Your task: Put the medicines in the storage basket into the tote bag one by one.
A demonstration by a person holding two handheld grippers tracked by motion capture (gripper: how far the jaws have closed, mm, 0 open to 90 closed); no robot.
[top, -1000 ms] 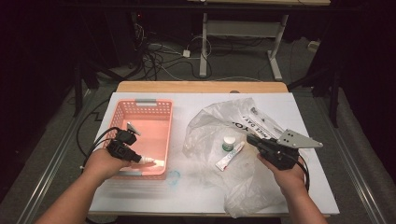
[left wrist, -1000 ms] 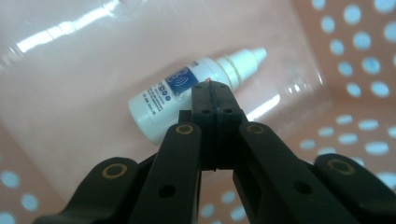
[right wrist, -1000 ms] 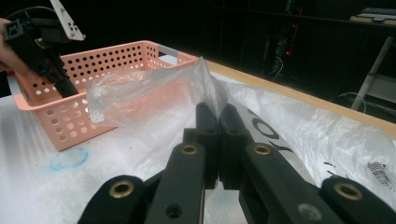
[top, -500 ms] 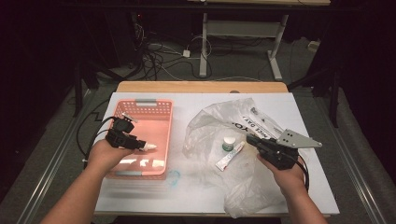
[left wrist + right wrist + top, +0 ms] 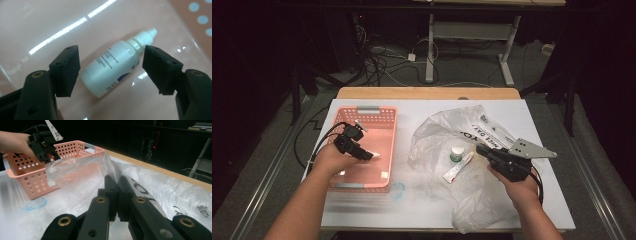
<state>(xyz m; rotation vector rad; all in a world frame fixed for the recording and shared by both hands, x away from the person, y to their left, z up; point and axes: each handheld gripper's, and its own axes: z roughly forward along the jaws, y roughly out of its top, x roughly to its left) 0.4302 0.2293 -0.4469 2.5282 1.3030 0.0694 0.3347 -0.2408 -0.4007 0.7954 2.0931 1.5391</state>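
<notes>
A white dropper bottle lies on its side on the floor of the pink basket. My left gripper straddles it; its jaws have just been opening and neither pad touches the bottle. From above, the left gripper sits inside the basket with the bottle at its tip. My right gripper is shut on a fold of the clear plastic bag, holding its mouth up. In the high view the right gripper is at the bag's right side.
A small white jar with a green band and a white tube lie in the bag's mouth. Another small white item rests near the basket's front corner. The table has a white cover; its wooden far edge shows behind.
The left hand carried the bottle farther back into the basket and lowered it. Its jaws then opened and let the bottle go. The right gripper stayed still on the bag.
</notes>
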